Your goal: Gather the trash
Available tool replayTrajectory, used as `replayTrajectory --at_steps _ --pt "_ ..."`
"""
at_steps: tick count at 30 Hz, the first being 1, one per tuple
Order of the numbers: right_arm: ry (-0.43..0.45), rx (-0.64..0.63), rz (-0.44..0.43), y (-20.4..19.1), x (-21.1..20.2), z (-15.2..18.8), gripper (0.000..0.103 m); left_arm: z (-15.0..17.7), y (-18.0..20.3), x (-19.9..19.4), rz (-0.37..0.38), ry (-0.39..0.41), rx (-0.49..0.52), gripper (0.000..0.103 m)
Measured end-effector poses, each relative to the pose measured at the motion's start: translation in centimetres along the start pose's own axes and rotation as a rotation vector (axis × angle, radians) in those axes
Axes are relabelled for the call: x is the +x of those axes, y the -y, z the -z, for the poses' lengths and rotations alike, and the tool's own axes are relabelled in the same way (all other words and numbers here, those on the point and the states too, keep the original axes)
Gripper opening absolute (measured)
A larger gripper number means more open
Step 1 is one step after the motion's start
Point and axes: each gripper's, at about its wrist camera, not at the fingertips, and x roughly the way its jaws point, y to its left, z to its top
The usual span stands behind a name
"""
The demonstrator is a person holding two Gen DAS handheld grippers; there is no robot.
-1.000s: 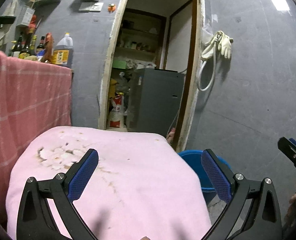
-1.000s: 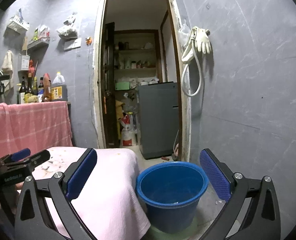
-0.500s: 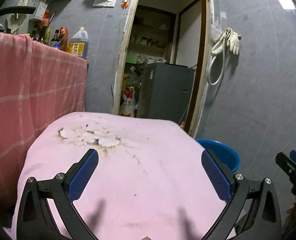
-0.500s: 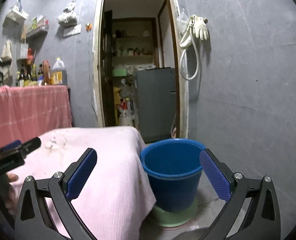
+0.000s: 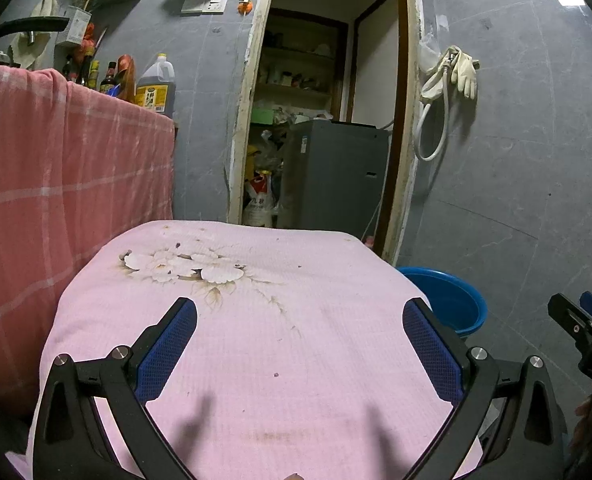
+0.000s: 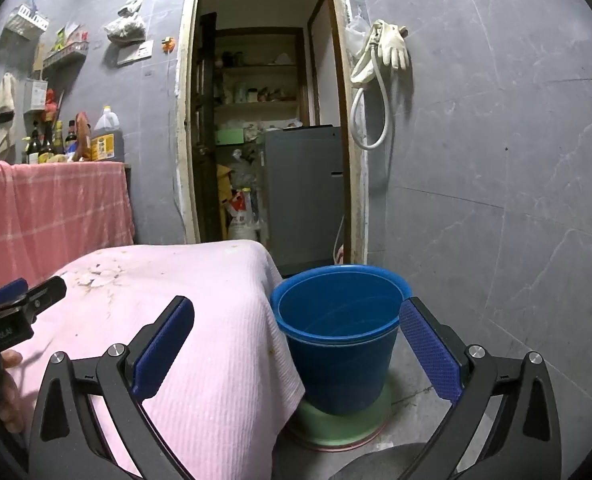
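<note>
Hovering with both jaws spread and empty: my left gripper (image 5: 297,344) over the pink cloth (image 5: 256,340), my right gripper (image 6: 296,344) before the blue bucket (image 6: 337,320), lower centre. Specks mid-cloth, possibly crumbs (image 5: 276,375), deserve a low, slow approach.

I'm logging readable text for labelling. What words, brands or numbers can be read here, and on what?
"GenRobot.AI", partly legible: white print on the body of the left tool.
Yellow label on the big oil jug: dark characters, too blurred to read.
White sack in the doorway: red and dark print, unreadable.
Bottle labels on the counter: too small.
Nothing else legible.
</note>
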Motion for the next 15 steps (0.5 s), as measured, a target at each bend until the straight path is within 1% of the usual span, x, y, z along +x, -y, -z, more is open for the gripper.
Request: replayTrajectory --at_steps 15 --pt "0.0 0.004 -0.005 0.06 -0.04 -0.17 0.103 -0.1 -0.48 0.03 -0.001 -0.004 -0.005 0.101"
